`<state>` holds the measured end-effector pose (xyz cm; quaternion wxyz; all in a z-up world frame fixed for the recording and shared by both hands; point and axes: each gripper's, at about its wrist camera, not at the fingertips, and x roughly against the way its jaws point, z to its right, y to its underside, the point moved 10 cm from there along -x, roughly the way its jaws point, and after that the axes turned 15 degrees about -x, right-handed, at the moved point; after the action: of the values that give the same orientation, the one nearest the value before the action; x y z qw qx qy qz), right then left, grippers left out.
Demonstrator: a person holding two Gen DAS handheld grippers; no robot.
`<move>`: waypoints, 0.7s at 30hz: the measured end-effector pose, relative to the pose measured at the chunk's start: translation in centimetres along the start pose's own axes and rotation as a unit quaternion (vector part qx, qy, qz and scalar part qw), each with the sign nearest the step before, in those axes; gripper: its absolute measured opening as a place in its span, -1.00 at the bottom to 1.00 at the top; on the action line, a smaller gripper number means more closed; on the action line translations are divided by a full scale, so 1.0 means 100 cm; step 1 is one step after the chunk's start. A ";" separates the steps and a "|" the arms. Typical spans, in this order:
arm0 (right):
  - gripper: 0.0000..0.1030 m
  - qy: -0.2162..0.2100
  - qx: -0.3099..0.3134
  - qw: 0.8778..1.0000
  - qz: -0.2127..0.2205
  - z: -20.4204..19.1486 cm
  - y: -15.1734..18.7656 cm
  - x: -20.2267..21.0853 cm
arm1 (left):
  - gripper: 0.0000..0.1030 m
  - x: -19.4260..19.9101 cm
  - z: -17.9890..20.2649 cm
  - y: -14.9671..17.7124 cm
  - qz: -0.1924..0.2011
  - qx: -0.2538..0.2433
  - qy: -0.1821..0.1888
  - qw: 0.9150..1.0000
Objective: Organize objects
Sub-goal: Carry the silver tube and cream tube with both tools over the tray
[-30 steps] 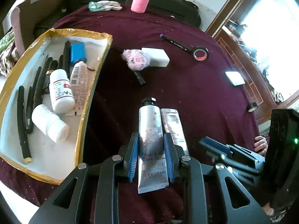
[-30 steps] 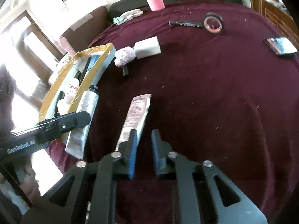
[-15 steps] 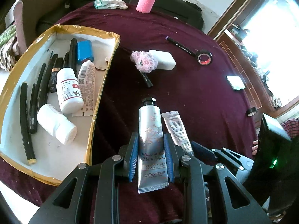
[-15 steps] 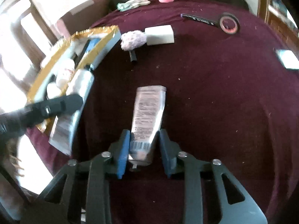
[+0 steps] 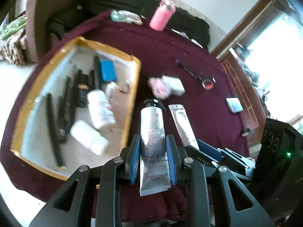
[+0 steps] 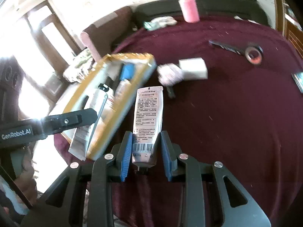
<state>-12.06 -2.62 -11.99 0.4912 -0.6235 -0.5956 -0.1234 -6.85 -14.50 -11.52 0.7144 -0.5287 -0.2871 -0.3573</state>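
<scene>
Between the left gripper point(image 5: 153, 158) fingers sits the clamped hand cream tube point(image 5: 153, 132); the right gripper point(image 6: 145, 151) fingers straddle the white tube point(image 6: 148, 113), grip uncertain.

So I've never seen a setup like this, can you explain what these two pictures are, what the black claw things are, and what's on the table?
There is no robot here: a person holds a two-finger gripper in each hand, and each gripper carries a fisheye camera looking along its fingers. One picture comes from each camera.

The left gripper is clamped on a silver hand cream tube. The right gripper has a white tube between its blue pads; it looks gripped.

Both hang over a maroon tablecloth. A gold-rimmed tray already holds bottles and dark sticks. Loose on the cloth are a white block, a tape roll and a pink bottle.
</scene>
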 end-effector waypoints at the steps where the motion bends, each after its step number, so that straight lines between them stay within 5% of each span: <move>1: -0.47 -0.008 0.005 1.000 -0.003 -0.008 -0.002 -0.003 | -0.56 0.005 -0.009 -0.003 0.005 0.005 -0.009 1.000; 9: -0.47 -0.037 0.035 0.999 -0.019 -0.057 -0.020 -0.038 | -0.55 0.010 -0.065 -0.013 0.008 0.041 -0.042 0.998; 21: -0.47 -0.037 0.045 0.997 -0.045 -0.077 -0.052 -0.096 | -0.55 -0.010 -0.147 -0.026 -0.009 0.078 -0.089 0.993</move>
<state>-15.71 -15.36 -12.92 0.4906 -0.5772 -0.6457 -0.0956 -9.08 -28.90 -14.94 0.7219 -0.4985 -0.3813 -0.2914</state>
